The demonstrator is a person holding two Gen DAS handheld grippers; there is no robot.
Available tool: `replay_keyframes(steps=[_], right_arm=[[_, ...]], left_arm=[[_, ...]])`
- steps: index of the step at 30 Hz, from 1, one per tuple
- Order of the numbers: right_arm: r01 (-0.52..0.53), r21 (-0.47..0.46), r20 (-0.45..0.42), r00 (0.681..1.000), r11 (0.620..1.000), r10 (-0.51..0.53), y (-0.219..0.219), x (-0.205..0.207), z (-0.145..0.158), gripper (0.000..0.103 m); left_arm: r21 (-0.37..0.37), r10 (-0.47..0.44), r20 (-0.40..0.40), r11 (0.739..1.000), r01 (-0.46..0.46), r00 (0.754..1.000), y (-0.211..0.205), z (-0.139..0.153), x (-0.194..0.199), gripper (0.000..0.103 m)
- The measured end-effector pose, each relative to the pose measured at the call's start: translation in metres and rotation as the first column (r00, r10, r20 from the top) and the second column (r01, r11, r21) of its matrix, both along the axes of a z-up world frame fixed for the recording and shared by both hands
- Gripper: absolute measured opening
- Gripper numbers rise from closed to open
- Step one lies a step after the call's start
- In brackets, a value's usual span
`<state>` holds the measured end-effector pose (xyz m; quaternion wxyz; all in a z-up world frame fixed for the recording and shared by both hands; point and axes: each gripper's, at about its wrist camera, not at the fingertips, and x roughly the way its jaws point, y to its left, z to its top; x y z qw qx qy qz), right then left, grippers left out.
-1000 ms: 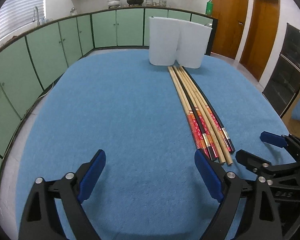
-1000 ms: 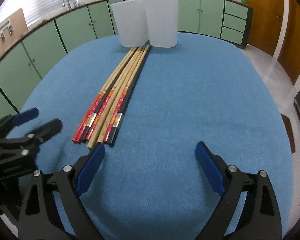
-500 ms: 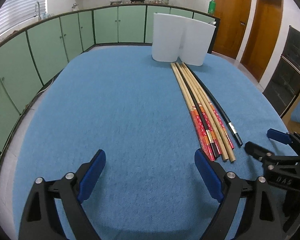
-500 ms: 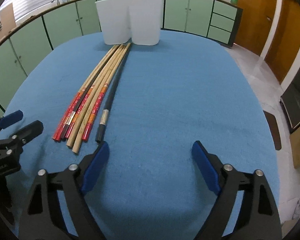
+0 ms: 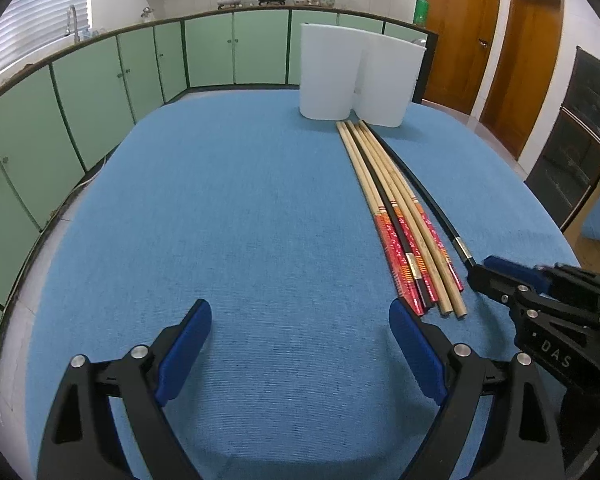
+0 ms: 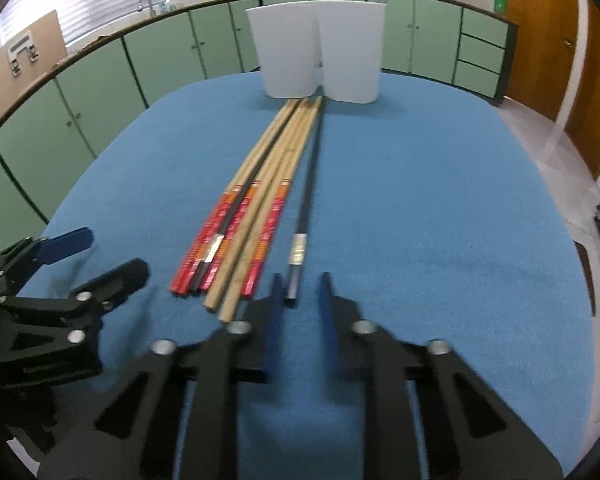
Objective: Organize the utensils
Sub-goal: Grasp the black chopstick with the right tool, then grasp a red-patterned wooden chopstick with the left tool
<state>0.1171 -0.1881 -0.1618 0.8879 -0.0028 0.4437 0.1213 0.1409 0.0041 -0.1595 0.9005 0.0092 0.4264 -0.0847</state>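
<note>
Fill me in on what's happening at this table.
A person with a handheld gripper in each hand is sorting chopsticks on a blue tablecloth. The right gripper is closing on the near end of one black chopstick, which lies slightly apart from the bundle of chopsticks beside it. The left gripper hovers open and empty. Two white containers stand at the far end, with no chopsticks showing above their rims.
</note>
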Motion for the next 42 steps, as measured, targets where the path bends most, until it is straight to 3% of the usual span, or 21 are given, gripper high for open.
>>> replay_keyframes(steps=[8,12,22,25,28,32,42], right_arm=[[0.032,0.018,0.002,0.999,0.999,-0.032,-0.017,-0.003,0.001,0.006],[0.052,0.031,-0.001,0.999,0.998,-0.052,-0.029,-0.006,0.001,0.006],[0.054,0.045,-0.002,0.999,0.998,-0.054,-0.032,-0.005,-0.001,0.006],[0.054,0.047,-0.002,0.999,0.997,-0.054,-0.032,-0.005,-0.001,0.006],[0.054,0.05,-0.003,0.999,0.997,-0.054,-0.032,-0.005,-0.001,0.006],[0.055,0.05,-0.002,0.998,0.997,-0.055,-0.032,-0.005,-0.001,0.006],[0.056,0.052,-0.001,0.998,0.997,-0.056,-0.032,-0.005,-0.001,0.006]], left_arm=[[-0.02,-0.05,-0.007,0.999,0.05,0.999,-0.014,0.001,-0.004,0.089],[0.005,-0.064,-0.017,0.998,0.064,0.998,-0.022,-0.003,-0.002,0.089],[0.057,-0.007,-0.033,0.998,0.009,0.999,-0.007,-0.007,0.003,0.089],[0.04,0.007,-0.025,0.999,-0.006,1.0,0.001,-0.004,0.0,0.089],[0.005,-0.021,-0.002,1.0,0.021,1.0,-0.002,0.002,-0.005,0.089],[0.027,-0.054,-0.026,0.998,0.055,0.998,-0.013,-0.004,-0.002,0.089],[0.058,0.024,-0.031,0.998,-0.022,0.999,-0.001,-0.006,0.004,0.089]])
